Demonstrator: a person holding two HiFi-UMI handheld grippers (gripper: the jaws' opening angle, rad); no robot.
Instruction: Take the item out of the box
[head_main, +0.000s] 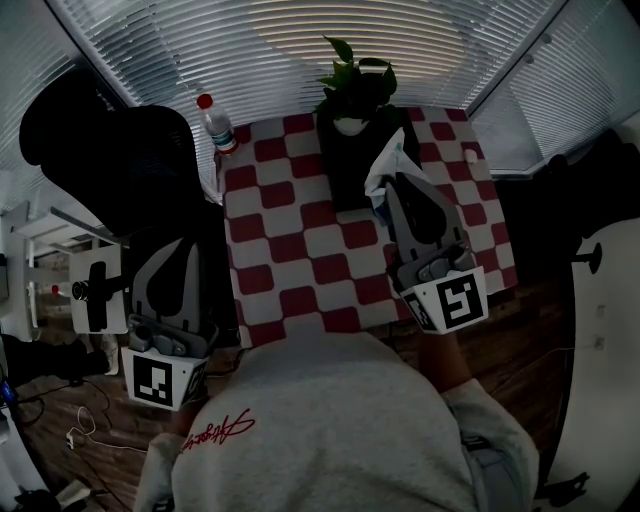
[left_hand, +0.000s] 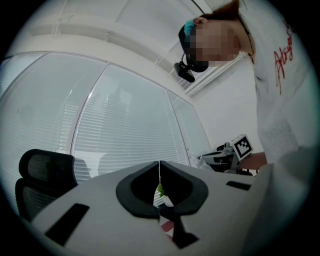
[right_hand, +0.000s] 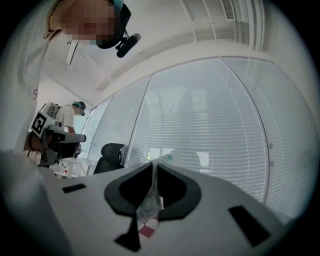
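A tall black box (head_main: 348, 165) stands at the far middle of the red-and-white checked table (head_main: 290, 260). A white tissue (head_main: 386, 162) rises from the box's right side. My right gripper (head_main: 402, 182) is shut on that tissue. In the right gripper view the thin sheet (right_hand: 149, 204) hangs pinched between the closed jaws of the right gripper (right_hand: 153, 167). My left gripper (head_main: 184, 248) hovers off the table's left edge, over the chair. In the left gripper view my left gripper (left_hand: 159, 166) has its tips touching, with nothing in them.
A potted green plant (head_main: 356, 78) stands right behind the box. A clear bottle with a red cap (head_main: 217, 124) sits at the table's far left corner. A black office chair (head_main: 110, 150) stands left of the table. Window blinds (head_main: 300, 40) run behind it.
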